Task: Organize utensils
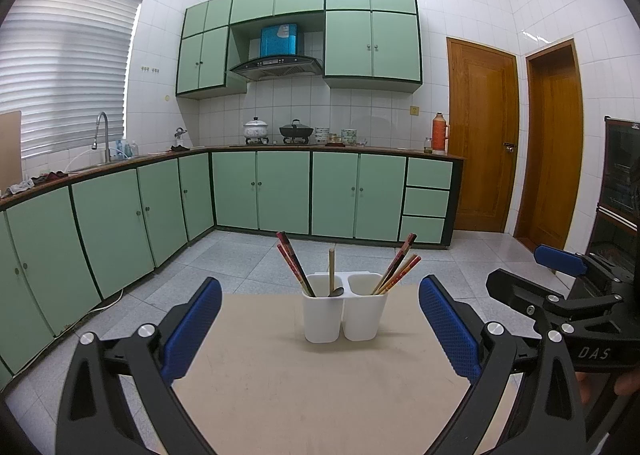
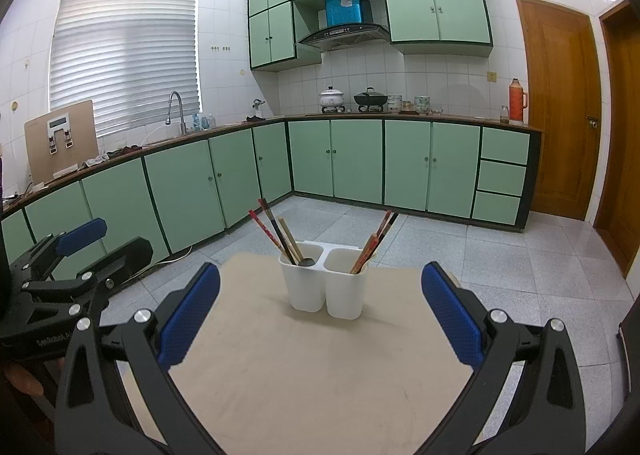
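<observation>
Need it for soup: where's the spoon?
The spoon stands in the left compartment of the white holder mid-table, bowl down beside dark chopsticks, in both wrist views.

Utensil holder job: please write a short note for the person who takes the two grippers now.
Left gripper: open, holds nothing, back from the holder.
Right gripper: open, holds nothing, also back.
White two-cup utensil holder stands upright on the beige table.
Left cup: dark red chopsticks, a wooden-handled utensil, a spoon.
Right cup: more chopsticks.
Done: no loose utensils visible on the table.
Left: chopsticks are split between both cups; perhaps gather them in one.
</observation>
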`<state>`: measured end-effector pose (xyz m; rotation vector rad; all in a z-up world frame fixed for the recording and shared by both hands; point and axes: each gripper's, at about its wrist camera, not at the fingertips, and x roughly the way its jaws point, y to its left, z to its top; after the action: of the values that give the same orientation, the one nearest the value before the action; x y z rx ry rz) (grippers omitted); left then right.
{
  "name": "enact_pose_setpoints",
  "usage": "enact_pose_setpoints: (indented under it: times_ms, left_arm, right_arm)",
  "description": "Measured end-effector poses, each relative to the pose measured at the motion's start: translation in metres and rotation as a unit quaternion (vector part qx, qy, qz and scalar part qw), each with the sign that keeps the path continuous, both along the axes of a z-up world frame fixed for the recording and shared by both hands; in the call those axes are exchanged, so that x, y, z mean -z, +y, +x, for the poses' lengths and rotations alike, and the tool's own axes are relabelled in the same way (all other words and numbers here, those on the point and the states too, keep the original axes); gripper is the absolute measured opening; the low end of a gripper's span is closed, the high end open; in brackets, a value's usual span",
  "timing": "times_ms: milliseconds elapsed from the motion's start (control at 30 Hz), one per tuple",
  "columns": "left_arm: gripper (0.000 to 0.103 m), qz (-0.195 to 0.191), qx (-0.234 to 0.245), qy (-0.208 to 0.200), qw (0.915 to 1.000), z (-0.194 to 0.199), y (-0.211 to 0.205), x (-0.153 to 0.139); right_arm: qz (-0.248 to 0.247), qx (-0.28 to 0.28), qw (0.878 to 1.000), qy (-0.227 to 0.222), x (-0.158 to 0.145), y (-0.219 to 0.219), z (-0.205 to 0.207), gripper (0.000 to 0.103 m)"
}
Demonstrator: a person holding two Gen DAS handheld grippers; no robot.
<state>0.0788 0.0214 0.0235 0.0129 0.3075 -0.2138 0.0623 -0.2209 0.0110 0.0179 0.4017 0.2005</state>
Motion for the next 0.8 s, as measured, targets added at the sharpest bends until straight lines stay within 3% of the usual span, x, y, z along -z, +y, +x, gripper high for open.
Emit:
enact_pose_setpoints:
  times_ms: [800]
  left_arm:
    - [0.097,-0.002,-0.001,0.003,1.0,0.0009,-0.0016,-0.0003]
  right_arm:
    - [0.0,0.001,1.0,0.004,0.0044,0.0032,0.0014,0.098]
